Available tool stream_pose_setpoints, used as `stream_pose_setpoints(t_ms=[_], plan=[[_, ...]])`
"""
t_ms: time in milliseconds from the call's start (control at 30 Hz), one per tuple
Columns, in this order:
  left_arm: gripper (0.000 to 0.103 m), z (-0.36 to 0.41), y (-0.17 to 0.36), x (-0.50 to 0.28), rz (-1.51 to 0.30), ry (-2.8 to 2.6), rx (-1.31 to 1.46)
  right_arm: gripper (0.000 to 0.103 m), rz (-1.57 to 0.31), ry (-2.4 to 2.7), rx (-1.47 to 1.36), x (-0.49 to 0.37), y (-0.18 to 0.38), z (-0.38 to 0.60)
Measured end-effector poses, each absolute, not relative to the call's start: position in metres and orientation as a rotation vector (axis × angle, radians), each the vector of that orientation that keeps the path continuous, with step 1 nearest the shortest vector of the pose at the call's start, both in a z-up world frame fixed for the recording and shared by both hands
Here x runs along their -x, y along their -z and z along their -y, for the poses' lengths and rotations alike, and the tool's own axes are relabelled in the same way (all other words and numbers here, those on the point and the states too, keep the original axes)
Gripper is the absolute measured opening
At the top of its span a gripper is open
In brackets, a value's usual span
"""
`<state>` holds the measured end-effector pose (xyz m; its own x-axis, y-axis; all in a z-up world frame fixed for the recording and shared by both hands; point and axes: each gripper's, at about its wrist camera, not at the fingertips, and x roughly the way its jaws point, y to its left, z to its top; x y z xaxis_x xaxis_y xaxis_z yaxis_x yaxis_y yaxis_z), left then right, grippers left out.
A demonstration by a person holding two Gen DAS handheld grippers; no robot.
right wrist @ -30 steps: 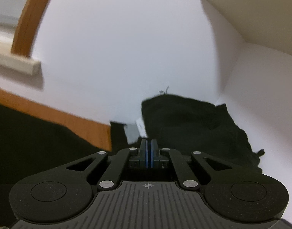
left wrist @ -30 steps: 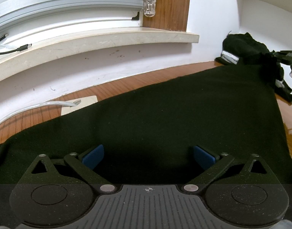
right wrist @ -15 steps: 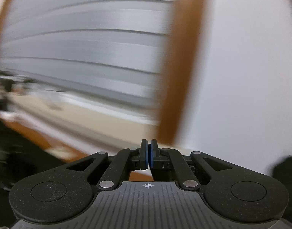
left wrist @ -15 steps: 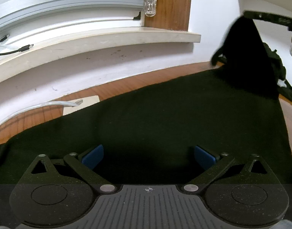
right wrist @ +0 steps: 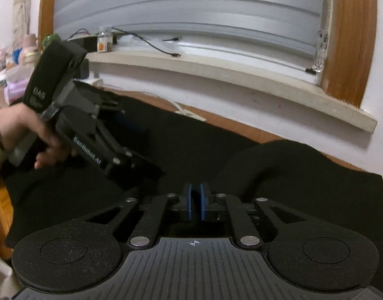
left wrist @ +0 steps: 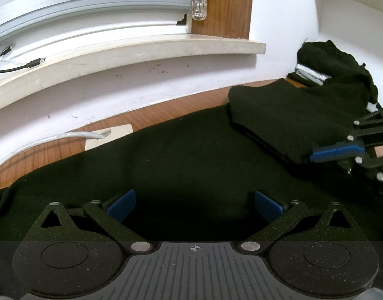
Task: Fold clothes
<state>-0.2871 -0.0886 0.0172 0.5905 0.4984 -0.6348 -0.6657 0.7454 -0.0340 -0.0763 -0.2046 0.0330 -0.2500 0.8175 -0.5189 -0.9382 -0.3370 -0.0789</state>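
Left wrist view: black garment [left wrist: 181, 165] spread on the wooden table [left wrist: 146, 115], one end folded over.
Left gripper [left wrist: 195, 205] hovers over the cloth with its jaws wide apart, holding nothing. Right gripper [right wrist: 195, 201] pinches the folded flap [left wrist: 286, 115] between nearly closed blue pads [right wrist: 189, 202].

matt black cloth garment [left wrist: 191, 155], faintly fuzzy; glossy reddish wood tabletop [left wrist: 166, 110]; speckled matt black plastic left gripper [left wrist: 195, 206] with smooth blue pads [left wrist: 121, 203]; pale stone-like windowsill [left wrist: 131, 55]; clear plastic cord pull [left wrist: 198, 5].
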Motion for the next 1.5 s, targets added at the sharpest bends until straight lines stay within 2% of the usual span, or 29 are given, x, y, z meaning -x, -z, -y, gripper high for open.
stream_pose_setpoints(t_ms=[33,100,200,333,567,900,1200,1500], plan=[[0.102,0.089,-0.017,0.287,-0.645,-0.688,0.281,0.018,-0.284,-1.838,0.579,0.077,-0.031,0.208],[0.102,0.089,-0.017,0.287,-0.648,-0.689,0.279,0.033,-0.238,-1.827,0.615,0.080,-0.028,0.214],[0.103,0.090,-0.017,0.286,-0.658,-0.687,0.269,0.035,-0.158,-1.810,0.691,0.086,-0.023,0.221],[0.103,0.100,-0.020,0.289,-0.671,-0.680,0.227,0.035,-0.106,-1.789,0.750,0.086,-0.017,0.227],[0.103,0.123,-0.032,0.311,-0.624,-0.710,0.226,0.036,-0.162,-1.799,0.680,0.066,-0.021,0.239],[0.103,0.150,-0.033,0.317,-0.623,-0.736,0.232,0.036,-0.414,-1.850,0.464,0.056,-0.030,0.281],[0.102,0.155,-0.017,0.326,-0.705,-0.740,0.236,0.036,-0.362,-1.998,0.619,0.107,-0.020,0.293],[0.102,0.158,-0.016,0.347,-0.683,-0.746,0.261,0.036,-0.354,-1.986,0.511,0.104,-0.034,0.292]])
